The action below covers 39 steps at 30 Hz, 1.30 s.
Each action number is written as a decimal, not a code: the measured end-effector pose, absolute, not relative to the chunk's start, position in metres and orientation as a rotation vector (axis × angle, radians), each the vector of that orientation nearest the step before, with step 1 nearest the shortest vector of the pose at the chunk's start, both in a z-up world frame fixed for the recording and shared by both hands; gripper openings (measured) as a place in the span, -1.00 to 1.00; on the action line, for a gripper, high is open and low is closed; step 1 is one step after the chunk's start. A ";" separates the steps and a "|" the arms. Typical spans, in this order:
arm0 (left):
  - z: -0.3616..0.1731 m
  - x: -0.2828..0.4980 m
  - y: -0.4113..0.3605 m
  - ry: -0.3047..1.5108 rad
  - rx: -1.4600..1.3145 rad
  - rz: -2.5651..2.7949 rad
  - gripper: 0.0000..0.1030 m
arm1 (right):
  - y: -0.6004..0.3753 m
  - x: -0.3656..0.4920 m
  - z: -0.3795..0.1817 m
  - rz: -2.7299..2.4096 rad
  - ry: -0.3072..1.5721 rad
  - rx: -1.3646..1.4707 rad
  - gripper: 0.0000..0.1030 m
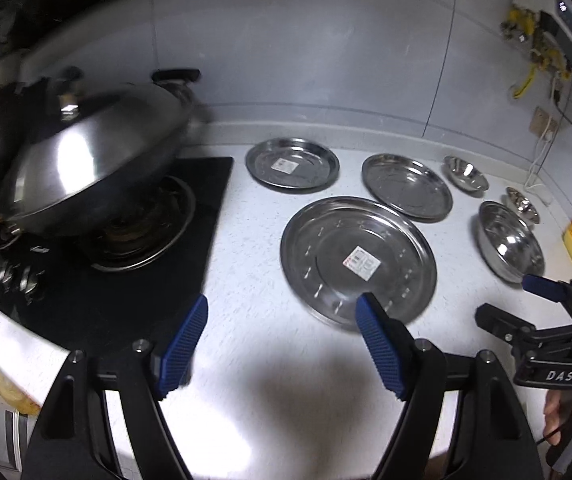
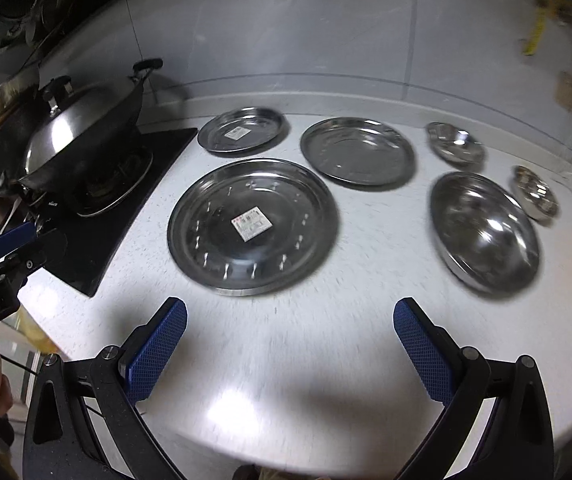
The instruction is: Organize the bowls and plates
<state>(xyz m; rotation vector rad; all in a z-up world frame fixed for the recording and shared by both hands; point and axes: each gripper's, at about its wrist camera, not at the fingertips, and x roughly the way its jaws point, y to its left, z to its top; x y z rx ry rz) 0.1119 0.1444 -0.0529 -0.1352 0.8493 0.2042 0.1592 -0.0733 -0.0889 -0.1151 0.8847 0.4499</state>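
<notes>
On the desk (image 2: 286,360) right of the stove, nothing is stacked yet: three steel plates and three bowls all lie separate. Big plate (image 2: 253,226) sits nearest, two smaller plates (image 2: 242,130) (image 2: 358,150) behind it, large bowl (image 2: 485,232) and two small bowls (image 2: 454,145) (image 2: 535,193) off to the right. Left tool (image 1: 282,350) and right tool (image 2: 290,354) both hover above the desk with jaws spread wide, holding nothing. Risks as I see them: plates lie flat with thin rims, so a pad likely skates off polished steel; a pinch on one edge tilts the plate and it drops. Covered wok (image 1: 98,164) on the stove sits near the left tool's swing path.
</notes>
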 end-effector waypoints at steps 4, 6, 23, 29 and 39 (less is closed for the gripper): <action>-0.076 0.162 0.147 0.927 -0.159 0.201 0.47 | -0.064 0.210 -0.111 0.486 0.936 -0.121 0.98; -0.089 0.181 0.149 0.968 -0.170 0.195 0.47 | -0.059 0.234 -0.124 0.506 0.976 -0.126 0.98; -0.171 0.273 0.174 1.184 -0.204 0.107 0.47 | -0.040 0.307 -0.180 0.521 1.174 -0.113 0.98; -0.170 0.282 0.174 1.174 -0.199 0.070 0.47 | -0.032 0.311 -0.186 0.515 1.197 -0.105 0.98; -0.170 0.280 0.174 1.155 -0.192 0.054 0.47 | -0.020 0.312 -0.188 0.517 1.199 -0.121 0.98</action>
